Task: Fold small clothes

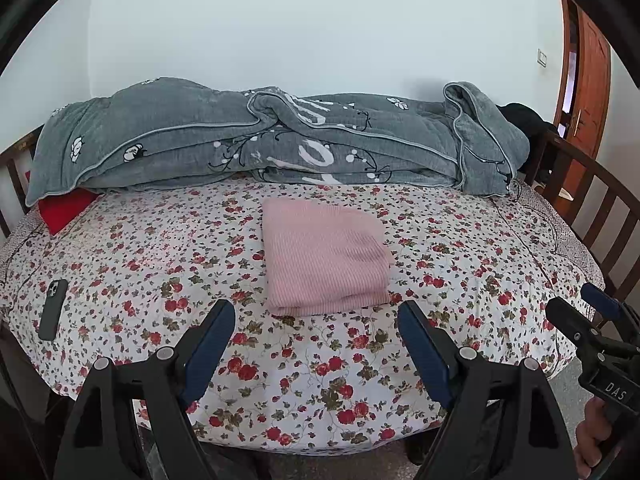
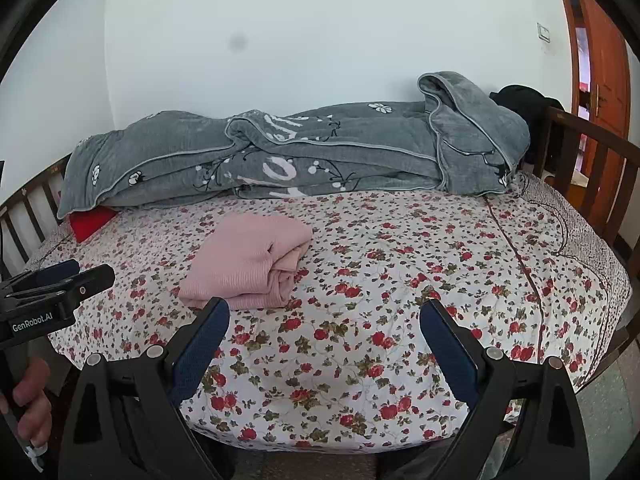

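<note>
A pink ribbed garment [image 1: 324, 256] lies folded into a compact rectangle on the floral bedsheet [image 1: 320, 380]; it also shows in the right wrist view [image 2: 248, 268], its layered edges facing right. My left gripper [image 1: 316, 316] is open and empty, held near the bed's front edge just short of the garment. My right gripper [image 2: 324, 316] is open and empty, to the right of the garment. The right gripper shows at the right edge of the left wrist view [image 1: 592, 312]; the left one shows at the left edge of the right wrist view [image 2: 64, 280].
A bunched grey blanket [image 1: 280, 140] lies along the wall side of the bed. A red item [image 1: 64, 210] pokes out under its left end. A dark phone [image 1: 53, 309] lies at the bed's left. Wooden rails [image 1: 592, 200] bound the bed; a door [image 1: 588, 76] stands at right.
</note>
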The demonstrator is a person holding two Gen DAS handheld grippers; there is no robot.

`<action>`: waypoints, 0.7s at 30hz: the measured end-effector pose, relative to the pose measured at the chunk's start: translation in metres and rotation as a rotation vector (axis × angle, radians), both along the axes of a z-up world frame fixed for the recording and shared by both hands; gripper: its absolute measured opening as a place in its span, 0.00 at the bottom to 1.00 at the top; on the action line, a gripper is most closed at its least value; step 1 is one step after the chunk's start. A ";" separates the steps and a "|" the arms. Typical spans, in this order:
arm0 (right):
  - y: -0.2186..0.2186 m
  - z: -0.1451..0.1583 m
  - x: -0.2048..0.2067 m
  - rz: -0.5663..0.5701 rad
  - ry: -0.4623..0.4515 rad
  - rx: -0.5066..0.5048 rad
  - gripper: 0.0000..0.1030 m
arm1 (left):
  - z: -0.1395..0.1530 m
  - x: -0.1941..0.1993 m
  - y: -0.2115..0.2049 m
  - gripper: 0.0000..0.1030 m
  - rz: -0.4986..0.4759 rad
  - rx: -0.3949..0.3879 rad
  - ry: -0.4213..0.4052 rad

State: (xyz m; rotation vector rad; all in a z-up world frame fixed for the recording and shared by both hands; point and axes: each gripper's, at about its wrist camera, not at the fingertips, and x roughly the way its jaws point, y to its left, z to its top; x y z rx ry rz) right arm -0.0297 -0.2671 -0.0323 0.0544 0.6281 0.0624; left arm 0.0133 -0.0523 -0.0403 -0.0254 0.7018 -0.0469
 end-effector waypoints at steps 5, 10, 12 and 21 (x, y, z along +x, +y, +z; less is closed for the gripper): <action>0.000 0.001 -0.001 -0.005 -0.003 -0.002 0.92 | 0.000 0.000 0.000 0.80 0.001 0.001 -0.001; -0.001 0.001 -0.001 -0.006 -0.003 -0.002 0.92 | 0.002 0.000 0.001 0.80 0.003 -0.001 -0.002; -0.001 0.001 -0.001 -0.004 -0.004 0.001 0.92 | 0.002 0.000 0.001 0.80 0.002 -0.003 -0.003; 0.000 0.002 -0.002 -0.007 -0.003 0.001 0.92 | 0.001 0.000 0.002 0.80 0.004 -0.003 -0.002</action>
